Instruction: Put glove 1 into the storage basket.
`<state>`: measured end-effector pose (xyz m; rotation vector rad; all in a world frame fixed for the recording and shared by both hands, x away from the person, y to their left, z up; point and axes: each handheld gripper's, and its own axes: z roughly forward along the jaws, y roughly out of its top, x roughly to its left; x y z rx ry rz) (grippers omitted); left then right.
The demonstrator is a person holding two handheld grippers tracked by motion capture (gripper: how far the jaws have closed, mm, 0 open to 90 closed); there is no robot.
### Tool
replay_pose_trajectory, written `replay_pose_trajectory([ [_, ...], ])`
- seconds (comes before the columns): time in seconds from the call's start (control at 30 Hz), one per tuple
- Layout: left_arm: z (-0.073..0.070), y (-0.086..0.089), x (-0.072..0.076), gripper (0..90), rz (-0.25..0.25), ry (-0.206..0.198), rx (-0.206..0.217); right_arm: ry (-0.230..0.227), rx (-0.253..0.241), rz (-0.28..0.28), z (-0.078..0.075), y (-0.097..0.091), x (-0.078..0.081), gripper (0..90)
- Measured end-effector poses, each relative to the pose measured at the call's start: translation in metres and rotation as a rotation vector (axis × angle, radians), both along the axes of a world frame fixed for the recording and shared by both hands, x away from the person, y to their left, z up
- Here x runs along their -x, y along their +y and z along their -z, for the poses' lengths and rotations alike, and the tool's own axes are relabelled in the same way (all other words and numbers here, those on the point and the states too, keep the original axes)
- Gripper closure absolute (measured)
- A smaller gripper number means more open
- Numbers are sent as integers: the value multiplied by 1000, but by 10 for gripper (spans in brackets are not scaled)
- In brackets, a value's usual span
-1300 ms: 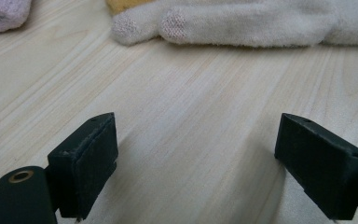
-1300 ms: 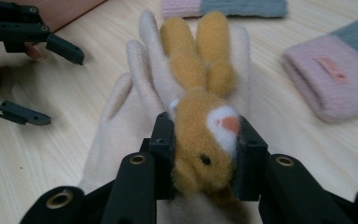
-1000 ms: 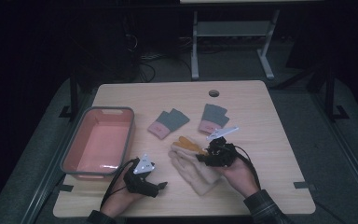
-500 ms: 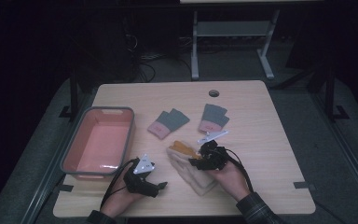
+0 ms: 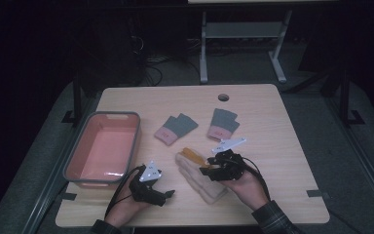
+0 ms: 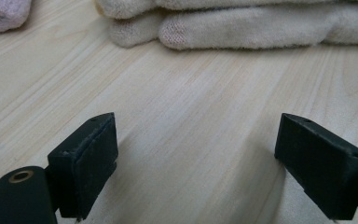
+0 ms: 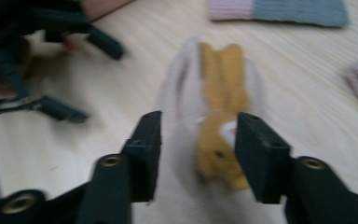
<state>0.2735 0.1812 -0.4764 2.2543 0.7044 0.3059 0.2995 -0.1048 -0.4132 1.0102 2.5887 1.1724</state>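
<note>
A stack of cream gloves (image 5: 202,181) lies at the front middle of the table, with a mustard glove (image 5: 192,154) on its far end. My right gripper (image 5: 206,170) hovers over the stack. In the right gripper view the mustard glove (image 7: 221,93) and cream fabric (image 7: 177,98) lie between my right gripper's (image 7: 198,158) jaws, which have just been opening; the pads do not press on them. My left gripper (image 5: 168,194) rests on the table left of the stack, open with nothing in it. In the left gripper view the cream gloves (image 6: 261,28) lie beyond my left gripper (image 6: 196,172).
A pink bin (image 5: 137,141) stands at the left of the table. Two grey-and-pink folded pairs (image 5: 175,127) (image 5: 222,123) lie behind the stack. A round hole (image 5: 223,97) is near the table's far edge.
My right gripper has shifted a little toward the person, over the cream stack, and its jaws stand wider. The left gripper has not moved.
</note>
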Motion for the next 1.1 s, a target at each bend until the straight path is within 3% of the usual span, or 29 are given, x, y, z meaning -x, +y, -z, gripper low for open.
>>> replay_pose_trajectory([
  [0.13,0,0,0,124,0,0,0,-7,2,-75,0,6,12,647],
  [0.27,0,0,0,124,0,0,0,14,55,-127,11,17,15,660],
  [0.4,0,0,0,124,-2,3,3,26,95,-136,22,26,13,667],
  [0.5,0,0,0,125,-2,3,3,13,112,-146,24,29,13,662],
  [0.6,0,0,0,125,-2,4,2,-24,162,-158,26,32,17,667],
  [0.77,0,0,0,124,-2,4,2,-50,197,-163,29,35,19,833],
  [0.93,0,0,0,124,-2,4,3,-45,197,-165,30,35,17,900],
  [1.1,0,0,0,125,-1,4,2,-35,123,-164,20,30,18,900],
])
